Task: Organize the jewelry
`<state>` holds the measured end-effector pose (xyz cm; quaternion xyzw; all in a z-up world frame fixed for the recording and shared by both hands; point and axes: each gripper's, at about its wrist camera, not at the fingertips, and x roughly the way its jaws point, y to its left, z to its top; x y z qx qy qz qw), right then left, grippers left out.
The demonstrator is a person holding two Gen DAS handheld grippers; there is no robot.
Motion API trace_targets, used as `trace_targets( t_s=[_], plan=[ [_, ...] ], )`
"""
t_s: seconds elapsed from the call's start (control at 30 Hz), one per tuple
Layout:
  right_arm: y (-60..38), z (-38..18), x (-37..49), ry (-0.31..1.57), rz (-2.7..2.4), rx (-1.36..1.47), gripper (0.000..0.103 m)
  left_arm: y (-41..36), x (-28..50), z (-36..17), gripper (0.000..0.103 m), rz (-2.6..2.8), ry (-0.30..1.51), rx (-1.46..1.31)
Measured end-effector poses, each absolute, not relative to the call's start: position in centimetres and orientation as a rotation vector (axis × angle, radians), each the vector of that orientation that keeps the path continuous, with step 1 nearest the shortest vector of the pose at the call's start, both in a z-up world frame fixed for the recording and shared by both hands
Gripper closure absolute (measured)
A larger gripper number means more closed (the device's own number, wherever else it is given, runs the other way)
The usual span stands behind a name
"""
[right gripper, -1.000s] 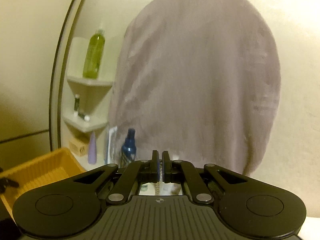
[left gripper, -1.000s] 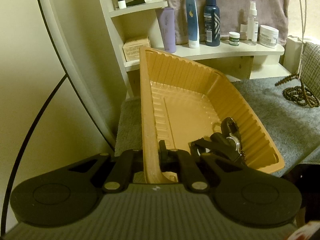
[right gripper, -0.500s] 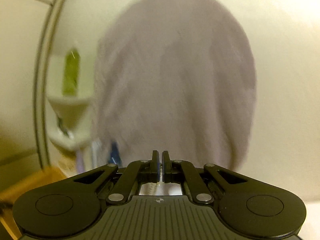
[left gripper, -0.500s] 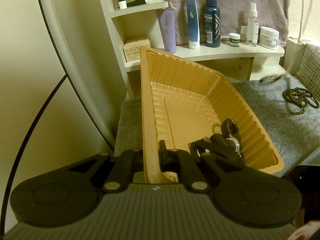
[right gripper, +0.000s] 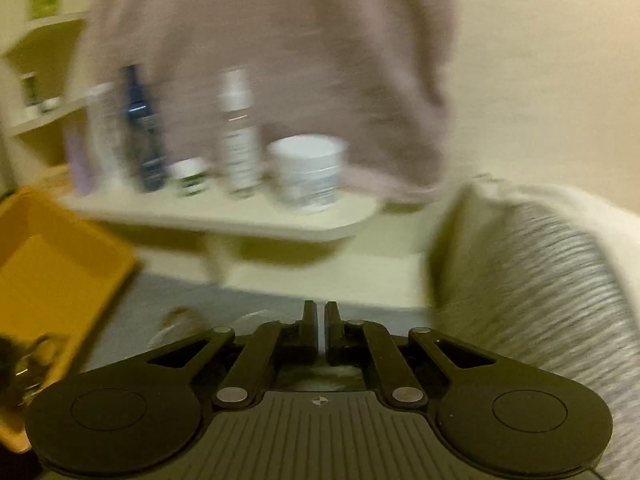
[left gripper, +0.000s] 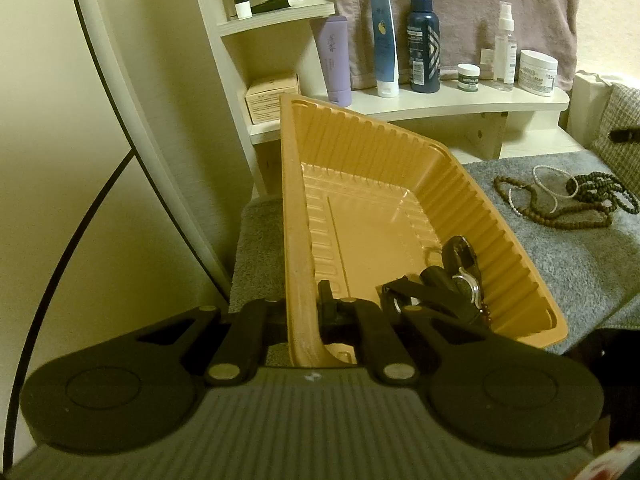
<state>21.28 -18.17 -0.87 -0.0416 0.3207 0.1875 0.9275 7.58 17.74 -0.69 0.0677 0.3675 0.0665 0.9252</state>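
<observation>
The left claw (left gripper: 303, 312) grips the orange tray (left gripper: 496, 216) by its rim; a watch (left gripper: 460, 276) already lies inside. Bead necklaces (left gripper: 568, 200) remain on the grey mat (left gripper: 580, 264); the right claw (right gripper: 321, 322) is closed, empty

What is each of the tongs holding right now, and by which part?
The left tongs are shut on the orange tray, pinching its near side wall at the rim. The right tongs are shut with nothing between them.
</observation>
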Motion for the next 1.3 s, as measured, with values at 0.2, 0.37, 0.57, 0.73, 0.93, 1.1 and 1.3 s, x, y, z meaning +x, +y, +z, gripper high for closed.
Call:
trace_targets(
  t_s=[0.2, 0.37, 0.57, 0.73, 0.93, 1.1, 1.3],
  plan=[
    [-15.4, -5.0, 20.0, 0.735, 0.494, -0.216, 0.099, 17.7, 7.6, -0.6, 0.098, 0.136, 0.756, 0.140],
    [-16.3, -6.7, 19.5, 0.744, 0.418, -0.291, 0.097, 17.7, 7.6, -0.6, 0.098, 0.136, 0.756, 0.141],
    [-17.5, -8.3, 19.9, 0.778, 0.384, -0.252, 0.084, 17.7, 7.6, -0.6, 0.098, 0.136, 0.757, 0.143],
    [-18.0, -9.0, 20.2, 0.772, 0.363, -0.181, 0.082, 17.7, 7.7, -0.6, 0.098, 0.137, 0.760, 0.143],
    [-18.5, -8.9, 20.6, 0.776, 0.353, -0.109, 0.090, 17.7, 7.7, -0.6, 0.098, 0.139, 0.762, 0.146],
    [-17.3, -6.2, 18.9, 0.692, 0.363, -0.262, 0.097, 17.8, 7.8, -0.7, 0.098, 0.139, 0.761, 0.144],
    [-16.2, 1.0, 16.2, 0.468, 0.392, -0.368, 0.097, 17.9, 7.8, -0.8, 0.098, 0.137, 0.759, 0.145]
  ],
)
